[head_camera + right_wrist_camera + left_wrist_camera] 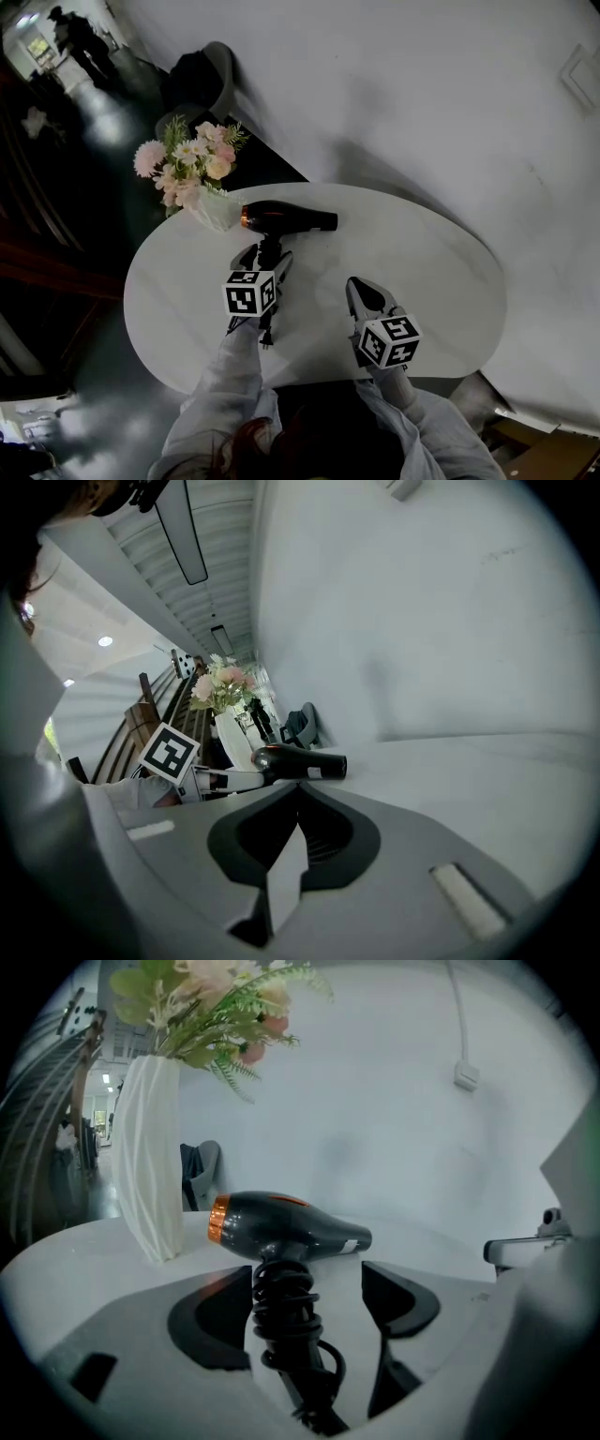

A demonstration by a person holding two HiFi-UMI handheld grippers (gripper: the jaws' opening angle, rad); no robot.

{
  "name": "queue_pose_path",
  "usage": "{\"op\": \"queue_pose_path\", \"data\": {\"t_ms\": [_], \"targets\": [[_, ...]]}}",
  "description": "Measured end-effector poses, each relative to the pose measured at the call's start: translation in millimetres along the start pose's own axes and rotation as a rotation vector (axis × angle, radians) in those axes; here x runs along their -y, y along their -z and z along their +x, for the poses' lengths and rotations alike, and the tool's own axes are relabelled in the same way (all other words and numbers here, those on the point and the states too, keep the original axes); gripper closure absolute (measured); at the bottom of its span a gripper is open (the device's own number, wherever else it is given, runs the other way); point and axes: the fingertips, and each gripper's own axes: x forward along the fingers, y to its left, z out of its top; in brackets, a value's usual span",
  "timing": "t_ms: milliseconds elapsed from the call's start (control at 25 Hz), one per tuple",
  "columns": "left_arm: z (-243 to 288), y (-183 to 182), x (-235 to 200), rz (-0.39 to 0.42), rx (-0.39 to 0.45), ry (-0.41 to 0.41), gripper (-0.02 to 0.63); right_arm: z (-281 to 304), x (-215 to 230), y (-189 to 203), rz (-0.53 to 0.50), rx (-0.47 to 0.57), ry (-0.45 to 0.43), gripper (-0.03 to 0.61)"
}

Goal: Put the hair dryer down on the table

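on the white bench (422, 272) the hair dryer (286, 217) lies on its side, its orange-ringed end just beside the ribbed white vase (216, 208) of pink flowers (192, 159), nozzle pointing away from it. the left hand-held gripper (265, 258) has its jaws spread wide, one on each side of the cord-wrapped handle (pads standing clear of it). the right hand-held gripper (361, 286) sits apart, nearer the person, jaws pressed together tip to tip.

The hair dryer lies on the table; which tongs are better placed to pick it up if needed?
Left. The left tongs stand open around the handle of the hair dryer; the right tongs are shut, off to its side.
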Motion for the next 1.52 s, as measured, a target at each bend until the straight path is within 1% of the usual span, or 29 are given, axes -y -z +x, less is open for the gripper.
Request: {"op": "queue_pose_path", "data": {"t_ms": [200,360,520,720,800,880,1000,1160,1240,1400,1520], "targets": [[-30.7,-5.2,12.9,0.012,0.045,0.047,0.242,-19.0,-11.9,-6.7,-0.006,0.045,0.014,0.568],[-61.5,-6.2,28.2,0.014,0.084,0.106,0.246,-41.8,-28.2,-8.9,-0.011,0.071,0.022,0.568],[-97.7,-8.3,45.1,-0.011,0.131,0.185,0.284,-60.9,-44.0,-13.7,-0.026,0.107,0.048,0.568],[-140.9,-9.3,65.5,-0.012,0.196,0.282,0.332,-92.8,-69.7,-16.5,-0.034,0.183,0.047,0.568],[-156.9,-9.8,71.5,-0.011,0.225,0.325,0.358,-101.8,-75.5,-13.5,-0.03,0.197,0.06,0.568],[-171.1,-6.9,74.6,0.002,0.233,0.353,0.389,-108.2,-80.8,-7.2,-0.026,0.196,0.078,0.568],[-189.8,1.2,76.6,0.032,0.228,0.362,0.446,-118.0,-93.0,1.8,-0.016,0.199,0.087,0.568],[-211.3,12.1,74.0,0.057,0.237,0.353,0.564,-126.3,-113.5,14.8,-0.03,0.19,0.087,0.568],[-219.0,18.2,70.8,0.067,0.234,0.344,0.611,-128.9,-122.4,22.3,-0.043,0.18,0.092,0.568],[-232.6,26.6,69.4,0.084,0.234,0.357,0.614,-135.4,-130.1,36.0,-0.087,0.163,0.142,0.568],[-241.9,32.1,67.9,0.114,0.243,0.355,0.614,-139.8,-133.6,47.1,-0.093,0.151,0.159,0.568]]}}
